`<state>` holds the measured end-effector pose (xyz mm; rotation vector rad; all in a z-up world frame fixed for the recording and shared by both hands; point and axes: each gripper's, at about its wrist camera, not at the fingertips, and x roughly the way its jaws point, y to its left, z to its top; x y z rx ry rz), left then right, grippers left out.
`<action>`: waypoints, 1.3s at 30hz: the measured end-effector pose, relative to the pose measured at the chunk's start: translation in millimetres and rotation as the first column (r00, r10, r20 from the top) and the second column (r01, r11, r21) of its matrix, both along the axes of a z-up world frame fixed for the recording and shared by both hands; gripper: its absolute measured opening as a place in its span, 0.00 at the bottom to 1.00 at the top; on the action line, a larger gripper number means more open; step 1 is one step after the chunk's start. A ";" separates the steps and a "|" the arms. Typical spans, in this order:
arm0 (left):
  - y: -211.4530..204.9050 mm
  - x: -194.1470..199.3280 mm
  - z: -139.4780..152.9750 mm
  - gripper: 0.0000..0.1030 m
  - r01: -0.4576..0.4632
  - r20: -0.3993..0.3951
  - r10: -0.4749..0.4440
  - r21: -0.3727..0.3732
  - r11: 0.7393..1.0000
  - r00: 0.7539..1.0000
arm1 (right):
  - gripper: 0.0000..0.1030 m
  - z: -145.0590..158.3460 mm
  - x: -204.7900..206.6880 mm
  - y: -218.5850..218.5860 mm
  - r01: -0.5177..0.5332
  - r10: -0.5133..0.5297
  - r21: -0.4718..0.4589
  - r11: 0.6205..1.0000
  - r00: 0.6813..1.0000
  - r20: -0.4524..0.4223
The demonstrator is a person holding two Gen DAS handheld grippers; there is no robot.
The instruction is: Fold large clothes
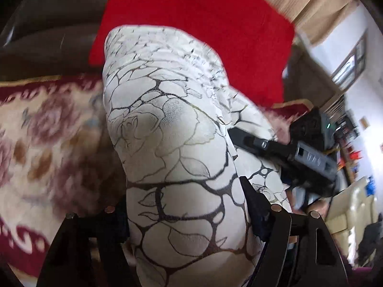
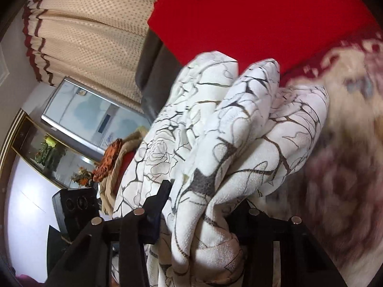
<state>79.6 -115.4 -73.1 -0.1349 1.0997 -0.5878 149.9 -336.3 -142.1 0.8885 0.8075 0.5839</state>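
One white garment (image 1: 172,143) printed with dark rose outlines hangs in the air between two hand-held grippers, above a floral rug (image 1: 47,129) and a red cover (image 1: 203,24). On the left, the left gripper (image 1: 186,205) is closed on a thick fold of it, cloth bulging up between its two fingers. From that wrist view the right gripper (image 1: 241,135) also shows, black and grey, its tips buried in the cloth.

On the right, the right gripper (image 2: 203,203) is clamped on a bunched handful of the garment (image 2: 239,124), which falls in three rounded lobes.

By my reading, the folding is partway: the cloth is gathered and doubled but lifted, not laid flat, and no finished stack is visible. Blur hides finer detail.

Count: one garment, two grippers, one rug, one red cover.
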 end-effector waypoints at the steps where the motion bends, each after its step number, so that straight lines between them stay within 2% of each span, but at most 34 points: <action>1: -2.8 0.6 -14.6 0.78 0.003 -0.038 -0.002 0.033 0.999 0.999 | 0.53 -16.4 -3.1 -1.1 0.017 -0.016 0.009 1.000 0.996 -0.086; 2: -6.3 2.8 -34.5 0.85 0.004 -0.080 0.004 0.094 0.996 0.997 | 0.62 -38.1 -5.0 -3.9 0.037 -0.035 0.006 0.999 0.981 -0.189; 3: -8.4 4.6 -53.9 0.92 -0.006 -0.109 0.024 0.164 0.986 0.994 | 0.63 -58.2 -6.2 -7.0 0.054 -0.056 -0.017 0.998 0.956 -0.288; 4: -5.1 4.0 -63.9 0.94 -0.020 -0.119 0.040 0.167 0.986 0.992 | 0.58 -78.7 -9.8 -14.5 0.088 -0.080 0.003 0.996 0.929 -0.361; 6: 7.1 2.0 -55.9 0.94 -0.039 -0.139 0.054 0.108 0.993 0.989 | 0.60 -72.7 -14.6 -24.3 0.120 -0.102 0.029 0.992 0.929 -0.356; 7: 15.2 -1.0 -46.6 0.94 -0.049 -0.130 0.060 0.088 0.995 0.990 | 0.61 -64.7 -17.6 -27.2 0.129 -0.121 -0.001 0.992 0.932 -0.340; 8: 19.5 -4.6 -40.0 0.94 -0.058 -0.114 0.067 0.083 0.995 0.991 | 0.65 -51.8 -24.5 -31.9 0.148 -0.163 -0.073 0.986 0.941 -0.297; 11: 34.6 -24.9 -17.6 0.94 -0.086 -0.030 0.090 0.119 0.989 0.995 | 0.65 -28.6 -38.5 -40.9 0.188 -0.223 -0.160 0.969 0.945 -0.238; 14: 49.1 -39.2 4.6 0.94 -0.122 0.053 0.116 0.140 0.983 0.992 | 0.65 15.6 -39.4 -42.6 0.247 -0.287 -0.297 0.922 0.952 -0.101; 15: 44.8 -41.2 12.9 0.94 -0.137 0.080 0.126 0.153 0.979 0.989 | 0.65 28.2 -35.6 -39.6 0.251 -0.283 -0.322 0.913 0.958 -0.056; 17: 48.8 -39.8 22.5 0.94 -0.183 0.151 0.153 0.211 0.960 0.977 | 0.64 46.0 -22.2 -31.6 0.222 -0.239 -0.329 0.918 0.971 -0.009; 19: 46.9 -37.5 21.9 0.94 -0.227 0.199 0.174 0.286 0.931 0.965 | 0.62 58.5 -1.9 -18.7 0.173 -0.177 -0.362 0.916 0.984 0.024; 20: 42.7 -28.7 18.9 0.94 -0.236 0.197 0.181 0.312 0.920 0.964 | 0.56 62.6 12.3 -7.5 0.144 -0.142 -0.381 0.913 0.989 0.034; 22: 40.0 -24.4 4.1 0.94 -0.222 0.185 0.171 0.308 0.925 0.968 | 0.45 63.6 35.3 10.7 0.098 -0.094 -0.399 0.912 0.995 0.031; 23: 34.0 -18.6 -3.5 0.94 -0.218 0.180 0.168 0.313 0.924 0.969 | 0.42 54.6 50.2 17.9 0.062 -0.062 -0.402 0.913 0.998 0.012; 25: 18.8 -12.5 -14.4 0.94 -0.191 0.187 0.134 0.328 0.925 0.973 | 0.40 36.9 74.8 33.6 0.020 -0.042 -0.419 0.908 0.998 -0.044; 27: 7.5 -1.9 -22.5 0.94 -0.143 0.188 0.080 0.348 0.927 0.979 | 0.33 -6.7 100.0 34.6 -0.041 -0.064 -0.459 0.888 0.976 -0.210; 28: 3.0 2.7 -31.2 0.94 -0.125 0.177 0.065 0.353 0.927 0.982 | 0.28 -25.6 109.4 31.5 -0.059 -0.078 -0.466 0.883 0.960 -0.269; 29: -1.3 9.3 -41.3 0.94 -0.115 0.155 0.063 0.351 0.929 0.986 | 0.28 -35.9 115.2 29.6 -0.063 -0.079 -0.455 0.888 0.955 -0.286; 31: -0.9 14.6 -50.3 0.94 -0.102 0.128 0.061 0.339 0.935 0.990 | 0.28 -42.6 116.3 22.2 -0.059 -0.066 -0.412 0.909 0.956 -0.284; 34: 1.2 14.8 -47.9 0.94 -0.107 0.149 0.059 0.343 0.933 0.987 | 0.31 -32.8 105.1 12.9 -0.054 -0.072 -0.436 0.898 0.961 -0.267; 38: 4.5 10.5 -45.7 0.94 -0.123 0.175 0.063 0.354 0.927 0.983 | 0.32 -7.0 59.9 -6.2 -0.026 -0.071 -0.407 0.913 0.973 -0.221; 39: 3.1 10.3 -46.2 0.94 -0.126 0.180 0.064 0.359 0.925 0.982 | 0.32 -1.3 45.0 -0.2 -0.019 -0.076 -0.428 0.903 0.976 -0.205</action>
